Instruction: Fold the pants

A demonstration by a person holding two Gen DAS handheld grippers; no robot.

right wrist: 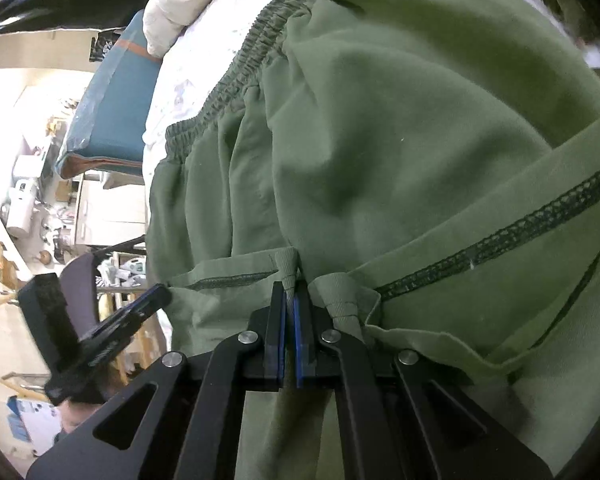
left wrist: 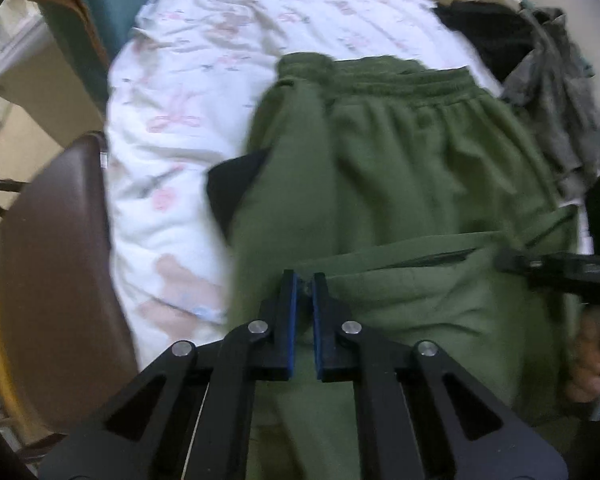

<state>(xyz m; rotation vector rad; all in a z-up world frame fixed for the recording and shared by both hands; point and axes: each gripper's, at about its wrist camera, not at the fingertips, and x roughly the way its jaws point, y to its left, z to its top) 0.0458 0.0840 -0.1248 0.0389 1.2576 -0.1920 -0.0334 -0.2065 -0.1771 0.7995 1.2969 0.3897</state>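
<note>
Left wrist view: my left gripper (left wrist: 304, 280) is clamped on pants (left wrist: 400, 168) hem over bed (left wrist: 172, 92). Right gripper (right wrist: 290, 294) pinches hem fabric too, waistband (right wrist: 236, 76) far side.

The left hand-held gripper (left wrist: 305, 280) had its black jaws with blue pads drawn almost together, pinching olive-green cloth pants (left wrist: 400, 168). The right hand-held gripper (right wrist: 290, 290) was clamped on a hem fold, level beside the left one.
</note>
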